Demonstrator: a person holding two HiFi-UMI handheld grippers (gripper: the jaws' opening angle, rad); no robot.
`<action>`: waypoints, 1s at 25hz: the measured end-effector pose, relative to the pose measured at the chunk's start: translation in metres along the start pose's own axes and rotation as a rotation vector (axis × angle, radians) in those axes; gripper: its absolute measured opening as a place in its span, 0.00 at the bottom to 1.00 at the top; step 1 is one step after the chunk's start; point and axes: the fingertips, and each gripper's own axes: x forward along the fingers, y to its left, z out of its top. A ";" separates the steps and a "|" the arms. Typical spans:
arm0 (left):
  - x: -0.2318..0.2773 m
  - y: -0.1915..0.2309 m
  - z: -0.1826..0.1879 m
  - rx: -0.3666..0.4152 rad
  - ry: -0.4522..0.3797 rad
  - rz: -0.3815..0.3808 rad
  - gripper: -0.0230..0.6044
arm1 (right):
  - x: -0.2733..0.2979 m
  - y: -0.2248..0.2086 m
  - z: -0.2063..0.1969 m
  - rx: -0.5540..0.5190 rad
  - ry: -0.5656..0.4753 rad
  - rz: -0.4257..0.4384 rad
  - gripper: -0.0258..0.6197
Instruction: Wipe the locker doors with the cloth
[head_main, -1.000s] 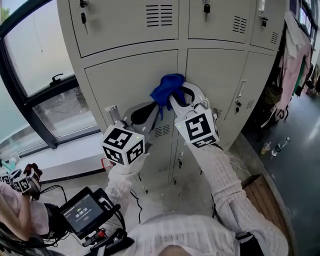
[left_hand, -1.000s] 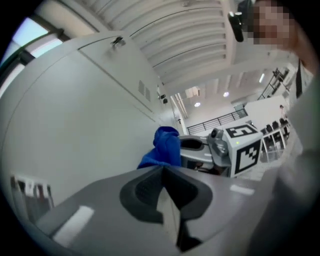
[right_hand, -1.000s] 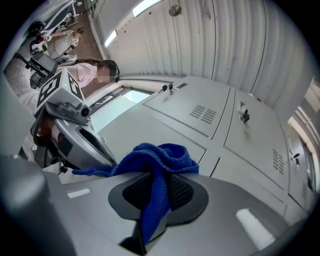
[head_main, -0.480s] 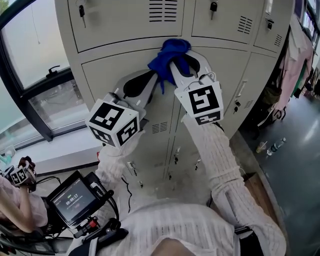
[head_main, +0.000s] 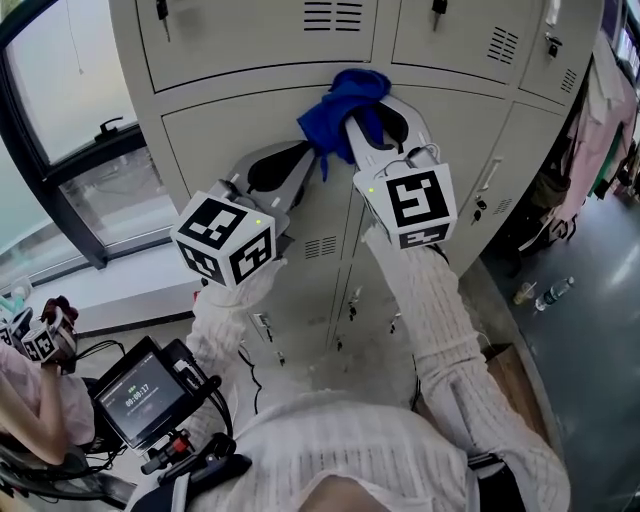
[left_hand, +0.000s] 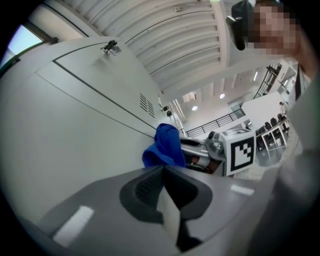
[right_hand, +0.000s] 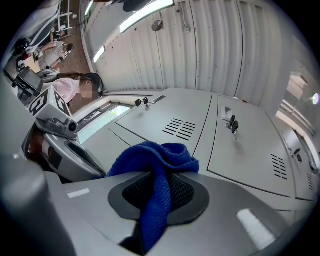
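Right gripper clamped on blue cloth at locker door, its tips hidden by the cloth. Left gripper jaws together, empty.

We cannot see the tips of the right gripper under the bunched blue cloth from the head view, the upper locker doors run off the top edge, and the small monitor shows a readout too small to read.

Vivid blue cloth, one solid colour, against plain pale grey locker doors. Below the cloth, the left cube and right cube flash black squares on white. Lower still, white ribbed-knit sleeves. Far left of the cloth, a black window frame.
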 end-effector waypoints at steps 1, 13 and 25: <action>0.001 -0.001 -0.002 -0.001 0.009 -0.003 0.05 | 0.000 0.001 -0.001 0.003 0.001 0.000 0.13; -0.006 0.007 0.010 0.013 -0.054 0.036 0.04 | -0.008 0.034 -0.033 0.048 0.068 0.021 0.13; -0.017 -0.024 -0.078 -0.034 0.100 0.052 0.04 | -0.053 0.078 -0.098 0.103 0.189 0.099 0.13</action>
